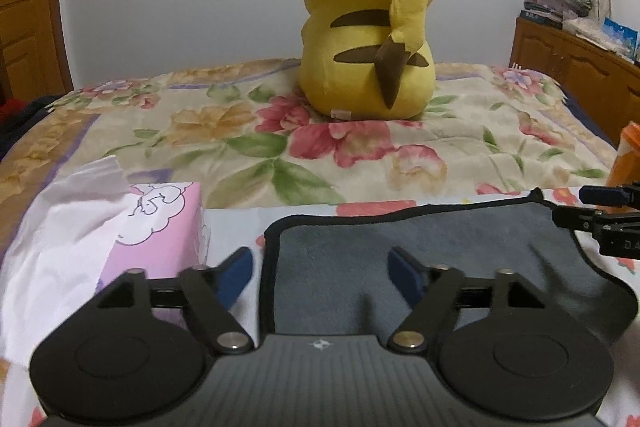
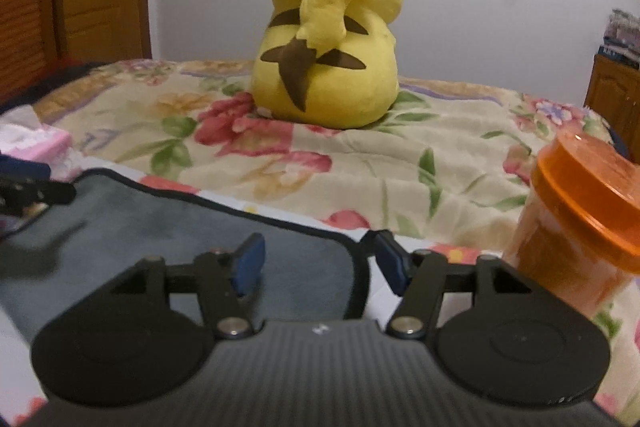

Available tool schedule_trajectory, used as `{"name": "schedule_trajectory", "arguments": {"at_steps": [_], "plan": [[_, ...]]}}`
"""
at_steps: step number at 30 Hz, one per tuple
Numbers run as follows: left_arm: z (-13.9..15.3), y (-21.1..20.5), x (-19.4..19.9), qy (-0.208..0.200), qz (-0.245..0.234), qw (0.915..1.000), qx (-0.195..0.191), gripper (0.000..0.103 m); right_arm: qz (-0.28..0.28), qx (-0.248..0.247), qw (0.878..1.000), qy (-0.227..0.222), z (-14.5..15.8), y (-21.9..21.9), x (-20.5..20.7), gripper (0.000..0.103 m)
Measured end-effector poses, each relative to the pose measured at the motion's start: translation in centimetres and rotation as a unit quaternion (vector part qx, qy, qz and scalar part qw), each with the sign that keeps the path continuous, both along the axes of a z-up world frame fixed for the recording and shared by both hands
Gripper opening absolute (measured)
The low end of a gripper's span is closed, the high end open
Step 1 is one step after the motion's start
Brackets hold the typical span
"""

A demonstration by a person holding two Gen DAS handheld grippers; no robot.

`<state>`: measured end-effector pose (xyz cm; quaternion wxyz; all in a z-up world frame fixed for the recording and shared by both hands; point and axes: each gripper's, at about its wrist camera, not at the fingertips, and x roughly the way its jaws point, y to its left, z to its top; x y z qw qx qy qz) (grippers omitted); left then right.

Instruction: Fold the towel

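Left wrist view, left to right: pink tissue box (image 1: 160, 227), left gripper (image 1: 322, 273) spread wide over the grey towel's (image 1: 440, 247) left edge, towel flat on the floral bedspread (image 1: 240, 131). Right gripper (image 2: 320, 263) gapes astride its right corner, beside an orange jar (image 2: 576, 223); yellow Pikachu plush (image 2: 328, 39) behind

Left gripper (image 1: 322, 273) and right gripper (image 2: 320, 261) point forward, jaws spread wide, holding nothing.
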<state>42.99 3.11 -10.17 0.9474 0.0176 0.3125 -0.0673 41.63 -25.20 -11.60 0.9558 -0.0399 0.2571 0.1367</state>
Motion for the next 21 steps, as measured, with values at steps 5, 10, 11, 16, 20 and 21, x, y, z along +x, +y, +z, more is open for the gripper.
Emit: {"name": "schedule_trajectory", "arguments": {"at_steps": [5, 10, 11, 16, 20, 21], "plan": [[2.3, -0.8, -1.8, 0.0, -0.016, 0.9998, -0.008, 0.097, -0.004, 0.025, 1.0, 0.017, 2.0, -0.2, -2.2, 0.065], [6.1, -2.3, -4.1, -0.026, -0.024, 0.9994, 0.0, 0.102, -0.002, 0.023, 1.0, -0.001, 5.2, -0.1, -4.5, 0.076], [6.8, -2.5, -4.6, -0.031, -0.026, 0.9992, 0.003, 0.103, -0.003, 0.029, 1.0, -0.002, 5.9, -0.2, -5.0, 0.076], [10.5, -3.3, -6.9, -0.04, -0.031, 0.9983, 0.03, 0.103, -0.013, 0.028, 0.999, -0.022, 8.4, -0.6, -7.1, 0.096], [13.3, -3.4, -9.3, -0.053, -0.028, 0.9976, 0.036, 0.103, -0.02, 0.031, 0.999, -0.031, 10.0, -1.5, -9.0, 0.099], [13.9, -3.4, -9.8, -0.054, -0.028, 0.9975, 0.037, 0.103, -0.021, 0.032, 0.999, -0.031, 10.3, -1.6, -9.4, 0.1]]}}
